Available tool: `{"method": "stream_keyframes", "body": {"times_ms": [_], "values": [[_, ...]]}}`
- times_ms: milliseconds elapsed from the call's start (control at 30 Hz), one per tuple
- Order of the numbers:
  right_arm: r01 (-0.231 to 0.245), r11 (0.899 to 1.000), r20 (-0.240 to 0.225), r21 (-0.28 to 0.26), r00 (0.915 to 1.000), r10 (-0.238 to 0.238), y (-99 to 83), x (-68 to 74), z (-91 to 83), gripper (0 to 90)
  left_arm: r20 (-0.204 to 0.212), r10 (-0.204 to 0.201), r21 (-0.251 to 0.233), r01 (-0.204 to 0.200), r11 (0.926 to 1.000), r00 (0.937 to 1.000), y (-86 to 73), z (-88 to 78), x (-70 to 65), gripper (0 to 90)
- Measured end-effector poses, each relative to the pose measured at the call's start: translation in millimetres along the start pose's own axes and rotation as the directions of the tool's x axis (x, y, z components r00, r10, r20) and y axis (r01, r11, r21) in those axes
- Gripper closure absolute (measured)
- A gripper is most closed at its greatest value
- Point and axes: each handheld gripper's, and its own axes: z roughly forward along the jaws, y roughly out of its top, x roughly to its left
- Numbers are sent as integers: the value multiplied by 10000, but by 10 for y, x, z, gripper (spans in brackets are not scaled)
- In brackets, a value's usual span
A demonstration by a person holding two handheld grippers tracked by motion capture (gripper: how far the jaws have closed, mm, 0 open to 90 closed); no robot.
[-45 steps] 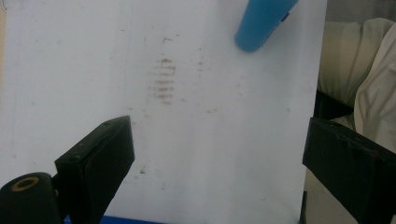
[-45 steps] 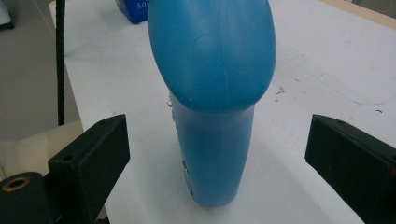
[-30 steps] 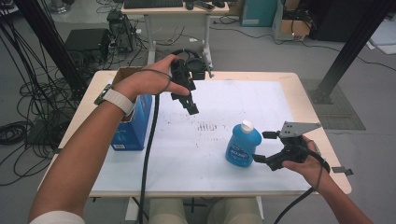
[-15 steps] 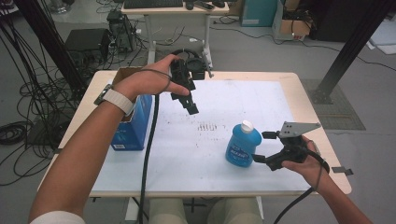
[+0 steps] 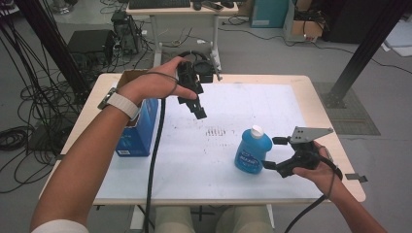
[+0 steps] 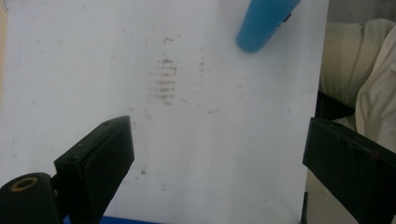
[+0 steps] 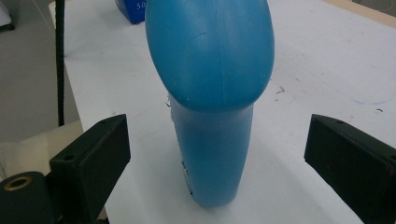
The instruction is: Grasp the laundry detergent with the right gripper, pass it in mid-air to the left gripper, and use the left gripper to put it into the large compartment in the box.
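While the blue bottle [image 5: 252, 151] stands upright on the white desk [image 5: 204, 165] toward 4 o'clock in the high view, the right tongs [image 5: 275, 153] are seen just beside it at its 3 o'clock side, spread wide and not touching it. A risk is judged here: the bottle is tall and narrow-footed, so it could be tipped toward 9 o'clock if one jaw met it before the other. The left tongs [image 5: 198, 110] are held raised above the desk near 12 o'clock, well apart from the bottle. A blue box [image 5: 138, 133] is set at the desk's 9 o'clock edge, under the left forearm, and a cable [image 5: 153, 160] trails across the desk from the left hand; the cable could be dragged against the box.

From the left gripper view, the left tongs [image 6: 215, 163] are shown wide, nothing between them, above bare desk with a patch of brown marks [image 6: 163, 84]. The bottle's base [image 6: 261, 23] is seen at 1 o'clock, well off.

From the right gripper view, the bottle [image 7: 212, 93] is framed between the spread jaws of the right tongs [image 7: 215, 163], clear gaps left on both sides. Nothing is found standing in the way; a slip on the smooth, rounded plastic is judged possible if the shoulder is gripped.
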Motion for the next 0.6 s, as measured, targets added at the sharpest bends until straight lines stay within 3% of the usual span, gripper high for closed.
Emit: {"method": "stream_keyframes", "body": {"times_ms": [67, 200, 567, 600], "values": [[-184, 9998, 18, 69, 9998, 184, -2, 11, -8, 72, 9, -15, 11, 15, 10000, 10000, 0, -1, 1, 90], [208, 9997, -20, 84, 9998, -208, 0, -16, -3, 72, 15, -33, 11, 33, 10000, 10000, 0, 1, 2, 90], [171, 9998, -6, 78, 9999, -170, -5, -17, -4, 72, 55, -115, -26, 115, 9999, 9999, 2, 3, 8, 62], [5, 9999, 41, 161, 10000, -5, -6, -5, -13, 72, 31, -73, -50, 73, 10000, 10000, 1, 2, 8, 61]]}}
